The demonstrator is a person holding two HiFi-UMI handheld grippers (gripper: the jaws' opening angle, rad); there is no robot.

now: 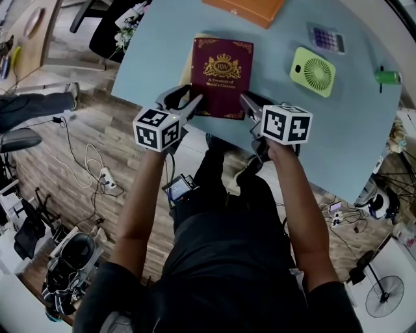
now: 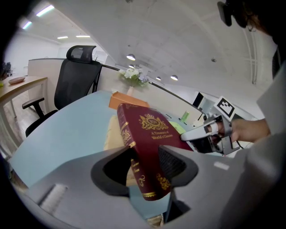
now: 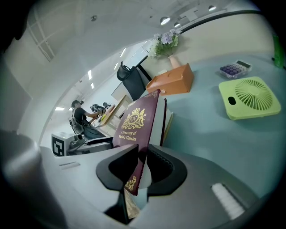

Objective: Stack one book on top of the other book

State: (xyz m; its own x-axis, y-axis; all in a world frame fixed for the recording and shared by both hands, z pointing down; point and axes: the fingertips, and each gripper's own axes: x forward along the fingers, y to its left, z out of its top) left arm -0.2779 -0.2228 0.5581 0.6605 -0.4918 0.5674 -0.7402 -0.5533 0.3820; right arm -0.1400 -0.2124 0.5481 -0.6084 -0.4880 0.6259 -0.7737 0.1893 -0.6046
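Observation:
A maroon book with gold print [image 1: 221, 77] is held at its near edge by both grippers above the light blue table [image 1: 156, 52]. My left gripper [image 1: 195, 104] is shut on its near left corner by the spine [image 2: 145, 172]. My right gripper [image 1: 249, 105] is shut on its near right corner [image 3: 139, 172]. A tan book [image 1: 188, 63] lies under the maroon one, showing only along its left side [image 2: 113, 132] and right edge [image 3: 170, 125]. The maroon book [image 2: 152, 129] tilts, its near end raised; how far it rests on the tan book is hidden.
An orange box [image 1: 244, 9] lies at the table's far edge. To the right are a green fan [image 1: 312, 71], a small calculator [image 1: 326, 39] and a green marker [image 1: 388, 77]. A black office chair [image 2: 78, 76] stands past the far left corner. Cables cross the floor.

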